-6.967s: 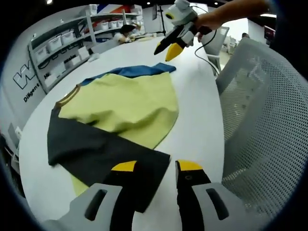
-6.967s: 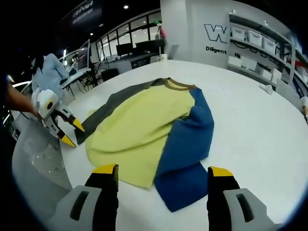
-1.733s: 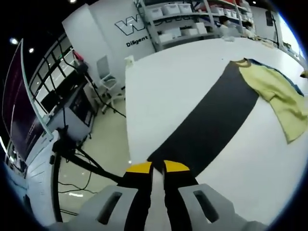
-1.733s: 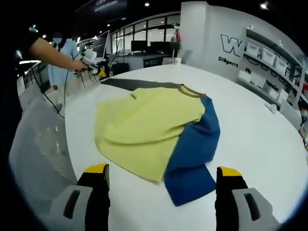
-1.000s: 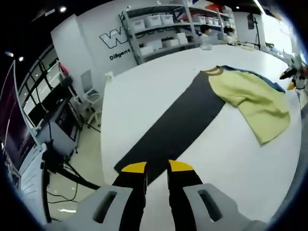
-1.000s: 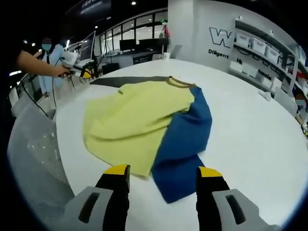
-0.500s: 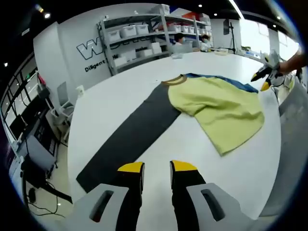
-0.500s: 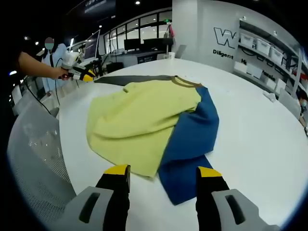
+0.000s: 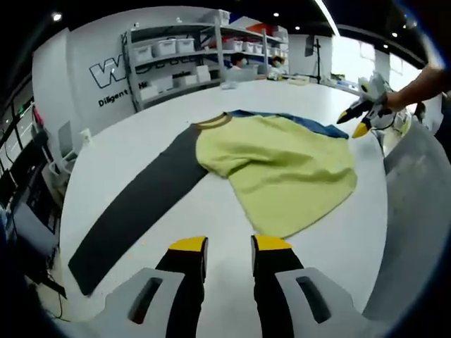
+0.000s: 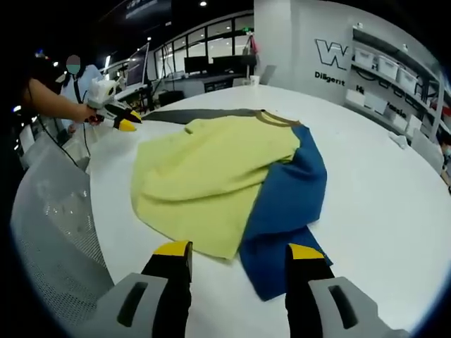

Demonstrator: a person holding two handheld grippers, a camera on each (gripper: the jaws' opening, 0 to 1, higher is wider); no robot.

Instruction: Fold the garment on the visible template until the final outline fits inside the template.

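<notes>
Though sleeve outstretched — garment [image 9: 282, 165] unfolded

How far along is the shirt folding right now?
Done: the dark sleeve lies stretched flat on the table. In hand: nothing; the left tongs and right tongs hover open, gripping no cloth. Left: the blue sleeve is rumpled, the yellow body is unfolded, and every fold remains.

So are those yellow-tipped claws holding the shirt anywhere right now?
No. The left gripper and the right gripper are both open above the white table, with nothing between their jaws; the garment lies loose.
</notes>
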